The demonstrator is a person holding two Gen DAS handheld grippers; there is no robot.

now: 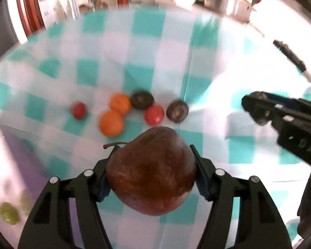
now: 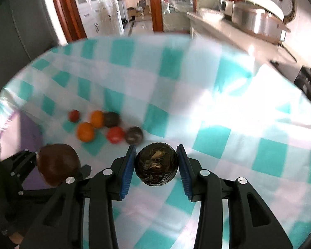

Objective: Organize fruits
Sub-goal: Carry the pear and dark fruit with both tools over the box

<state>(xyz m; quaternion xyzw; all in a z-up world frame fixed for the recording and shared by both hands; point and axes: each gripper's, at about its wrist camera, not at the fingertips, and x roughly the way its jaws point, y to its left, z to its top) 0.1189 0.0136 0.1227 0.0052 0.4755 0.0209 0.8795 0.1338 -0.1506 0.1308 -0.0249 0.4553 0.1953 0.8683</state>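
My left gripper (image 1: 153,151) is shut on a large red-brown pear (image 1: 151,174) with a short stem, held above the teal-and-white checked cloth (image 1: 134,41). My right gripper (image 2: 156,151) is shut on a dark, wrinkled round fruit (image 2: 156,166), its blue pads (image 2: 127,170) pressing both sides. On the cloth beyond lie two oranges (image 1: 111,123) (image 1: 120,103), two red fruits (image 1: 79,110) (image 1: 154,115) and two dark round fruits (image 1: 142,99) (image 1: 177,111). In the right wrist view the pear (image 2: 58,164) shows at lower left.
A purple mat (image 2: 29,132) lies at the cloth's left edge, with small green fruits (image 1: 9,213) near it. Metal pots and a rice cooker (image 2: 257,18) stand on a counter at the back right. A grey cabinet (image 2: 14,31) stands at the left.
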